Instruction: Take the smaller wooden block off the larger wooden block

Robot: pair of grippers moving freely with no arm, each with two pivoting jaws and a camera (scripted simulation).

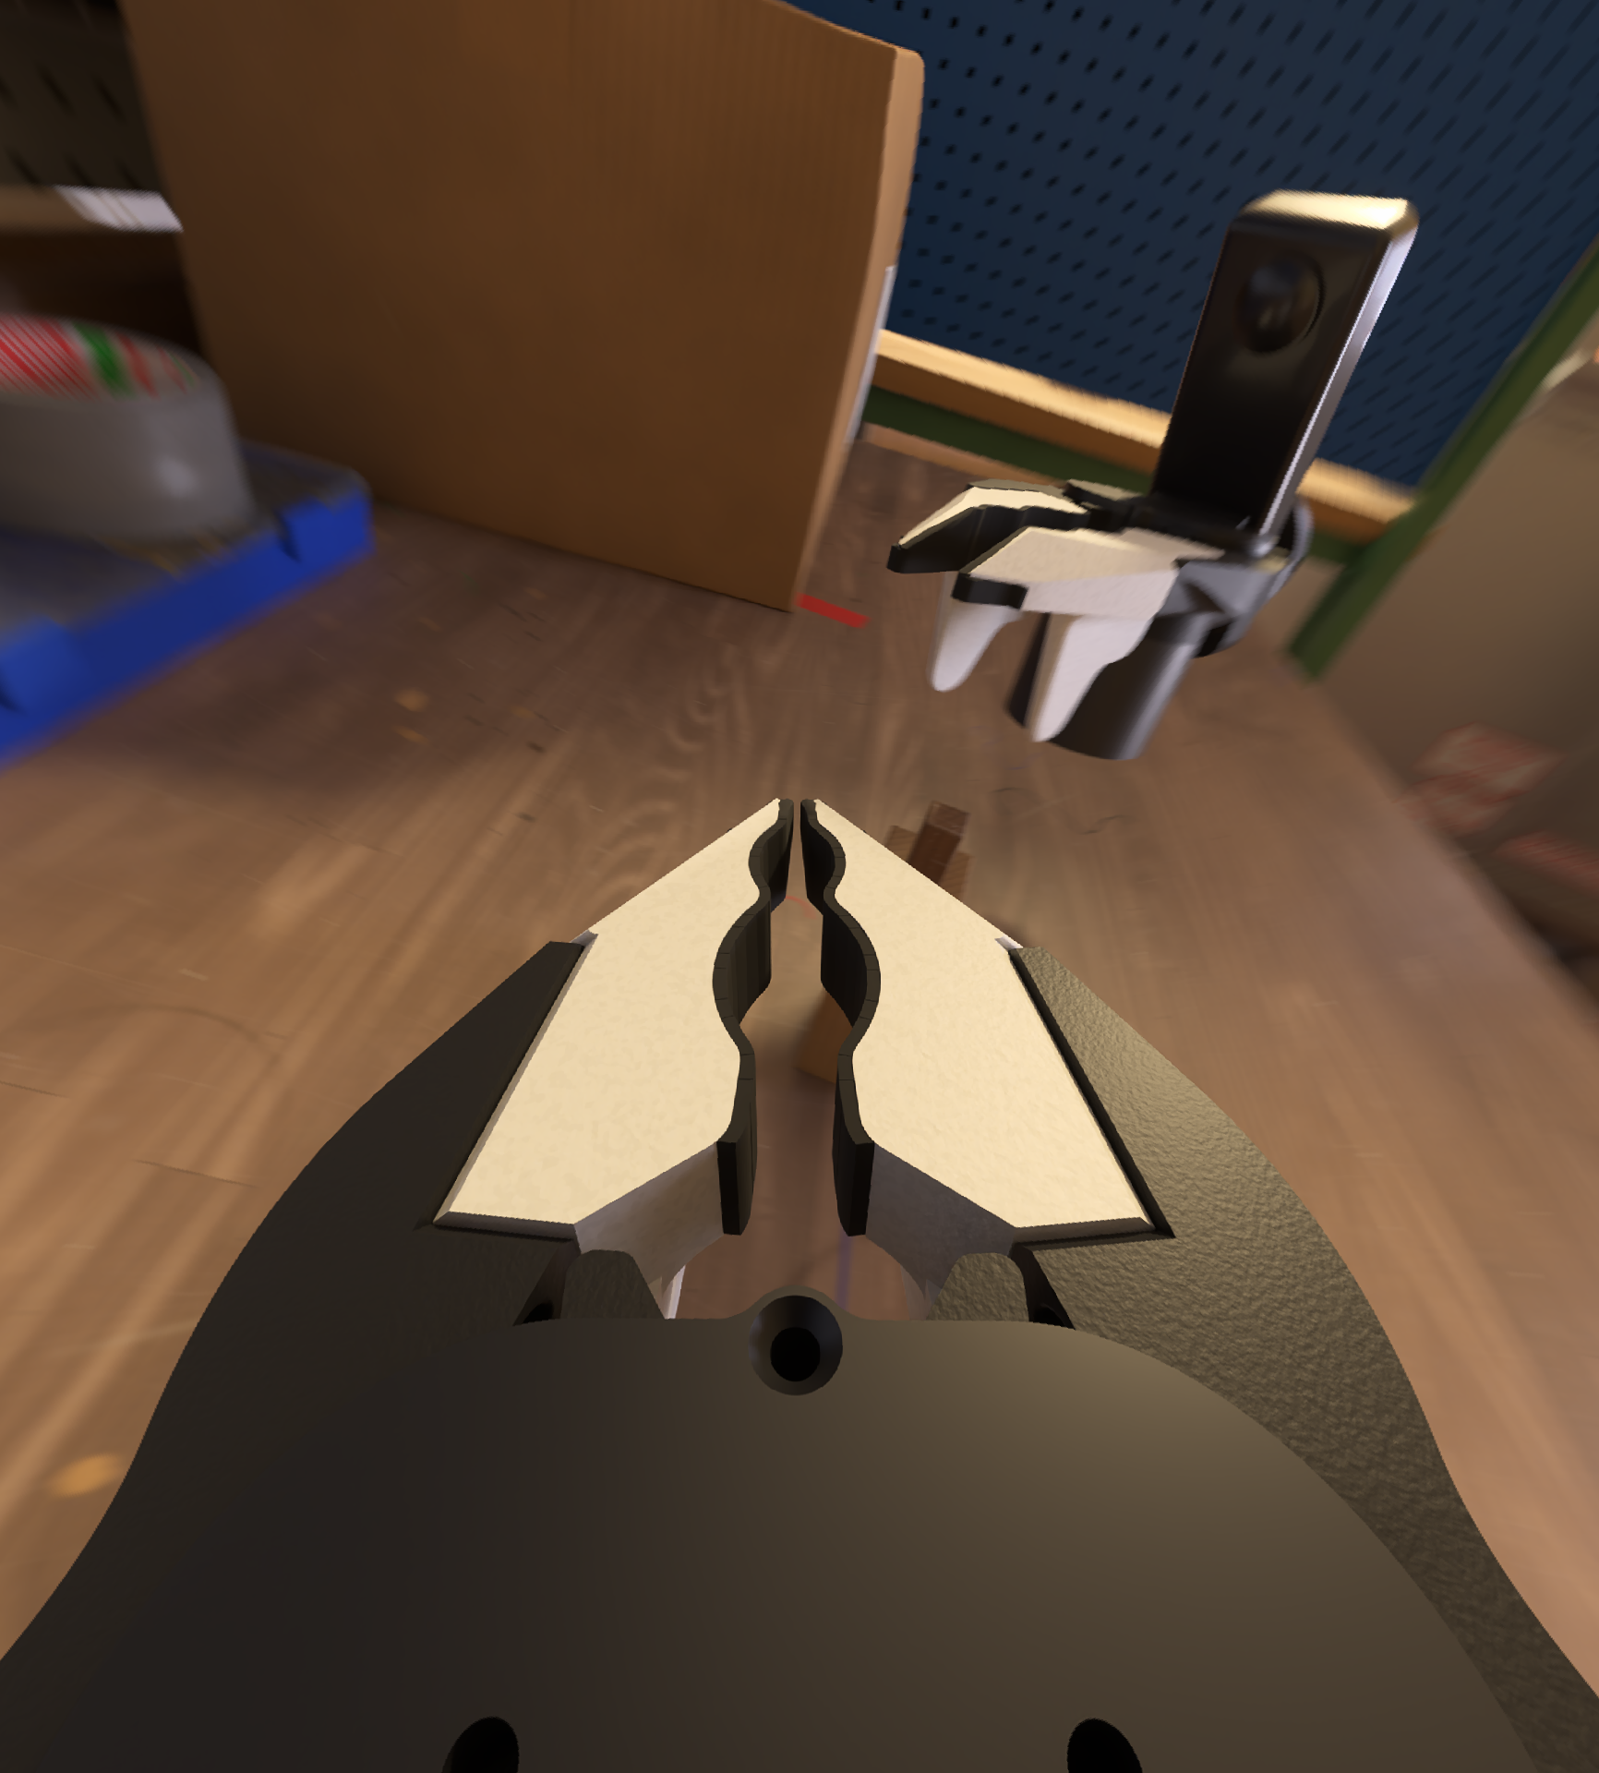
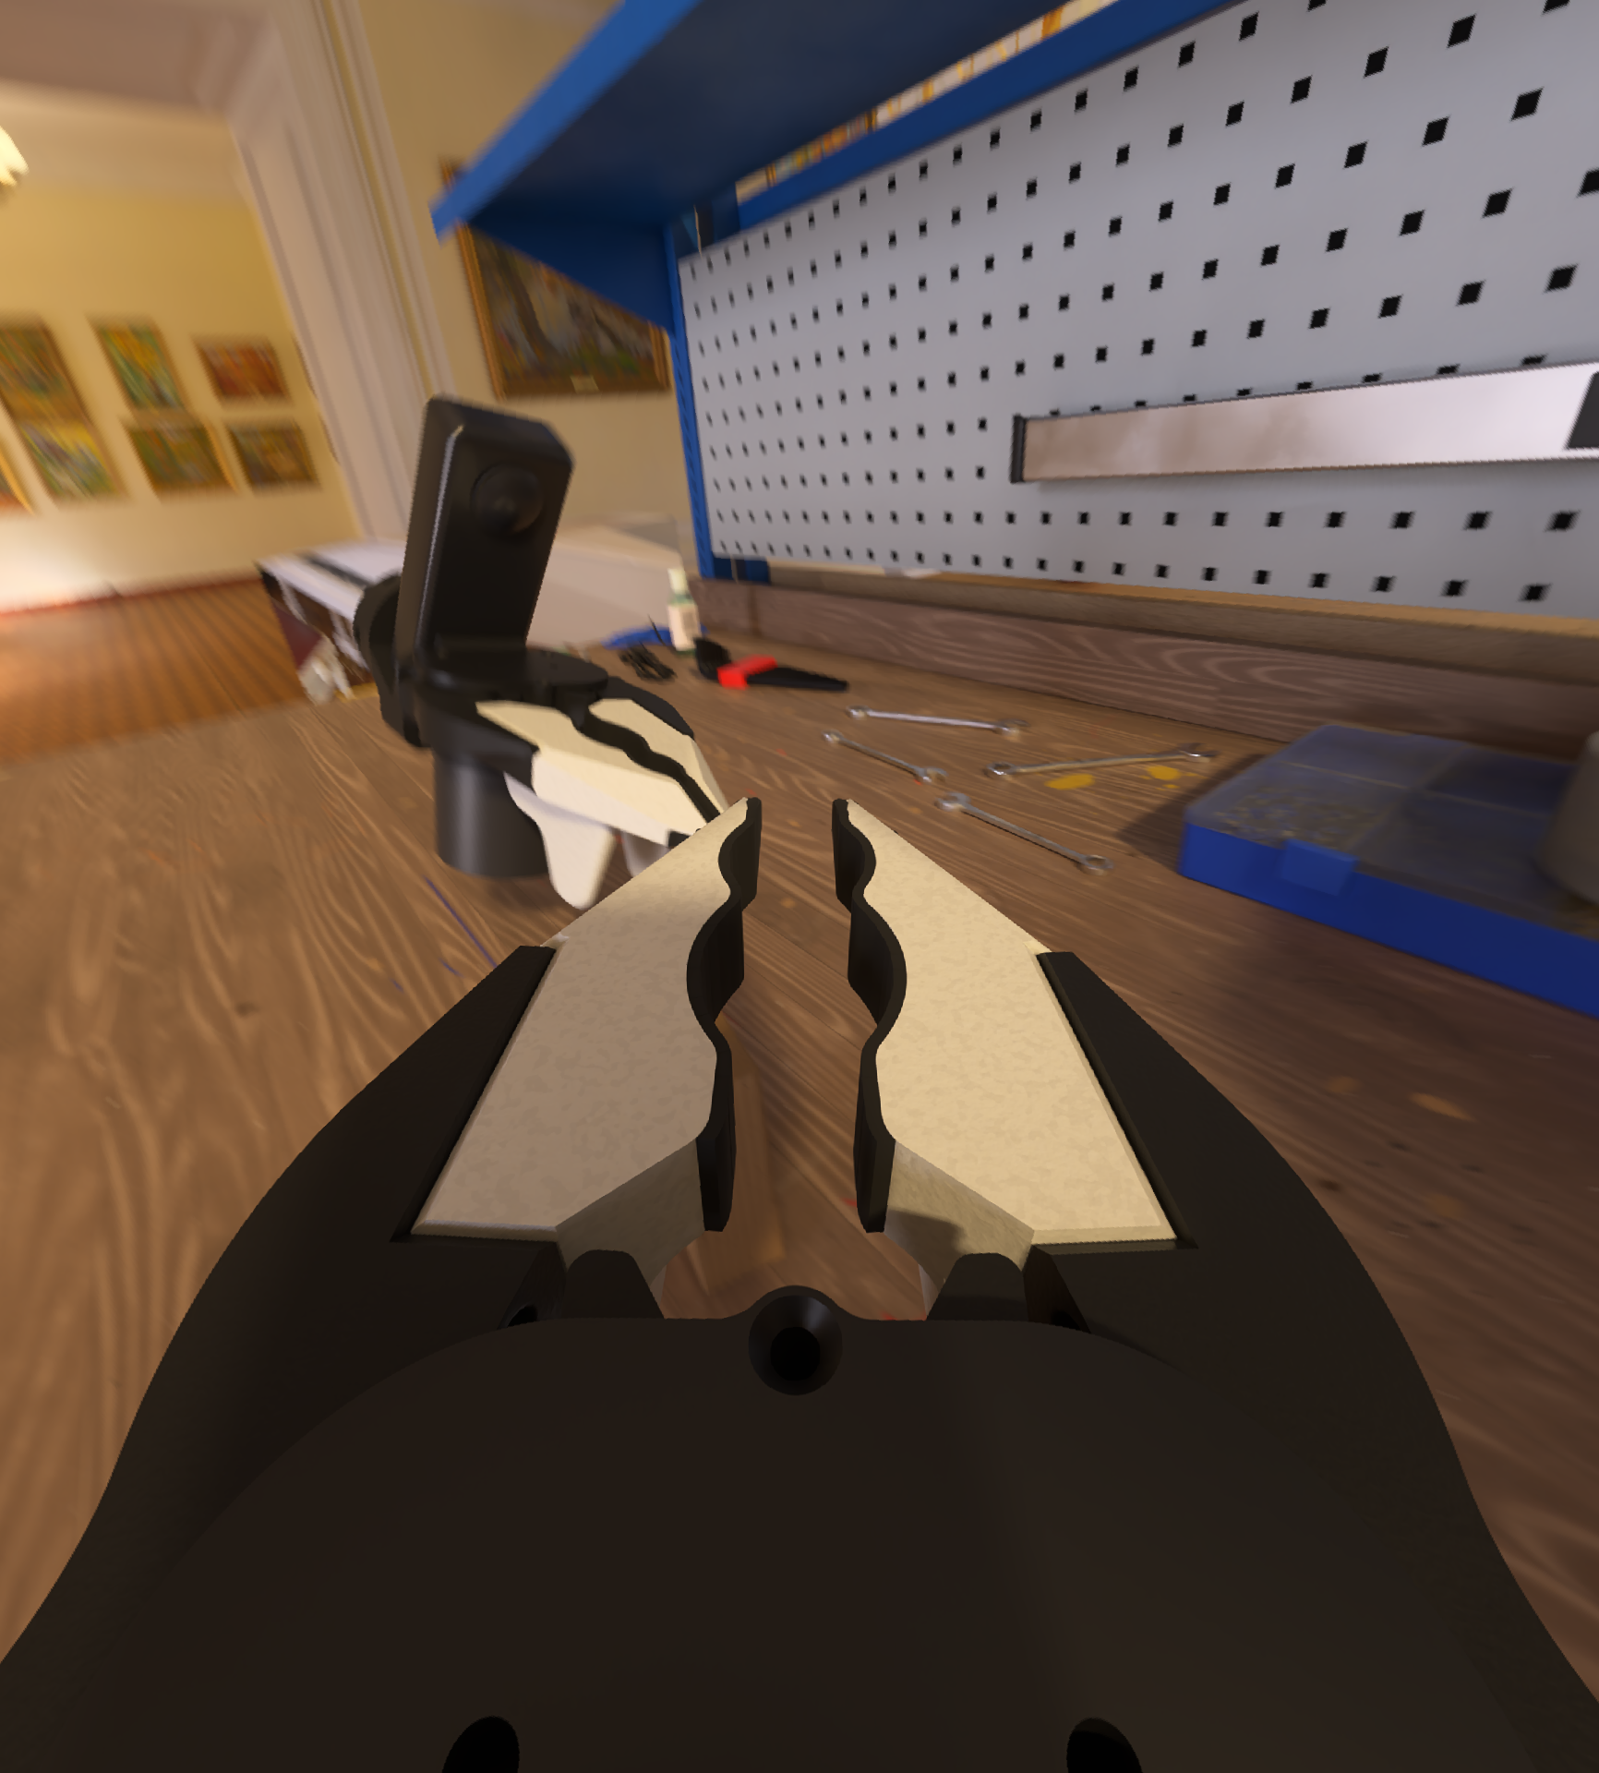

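Left wrist view shows our left gripper (image 1: 796, 815) with its fingers drawn almost together, only a thin slit between the tips, and nothing held. Just past and under the right finger we catch a dark brown wooden piece (image 1: 941, 842), and lower in the gap a lighter wooden edge (image 1: 820, 1051); we take these for the smaller wooden block and the larger wooden block, though our own fingers hide most of both and we cannot tell how they sit on each other. They rest on the tabletop (image 1: 297, 863), close below us, which fits a low approach to the stack.

Our right gripper (image 2: 796, 815) hangs above the tabletop, well apart from the blocks, fingers parted by a modest gap and empty; it seems parked clear so as not to crowd the lift. Neither block shows in its view.

Around us stand a cardboard box (image 1: 527, 288), a blue tray (image 1: 153, 614) carrying a roll of grey tape (image 1: 76, 432), and in the right wrist view 4 wrenches (image 2: 930, 721) before a pegboard (image 2: 1160, 336). None of these blocks the way; in our judgement the left fingers must open wider before any grasp.
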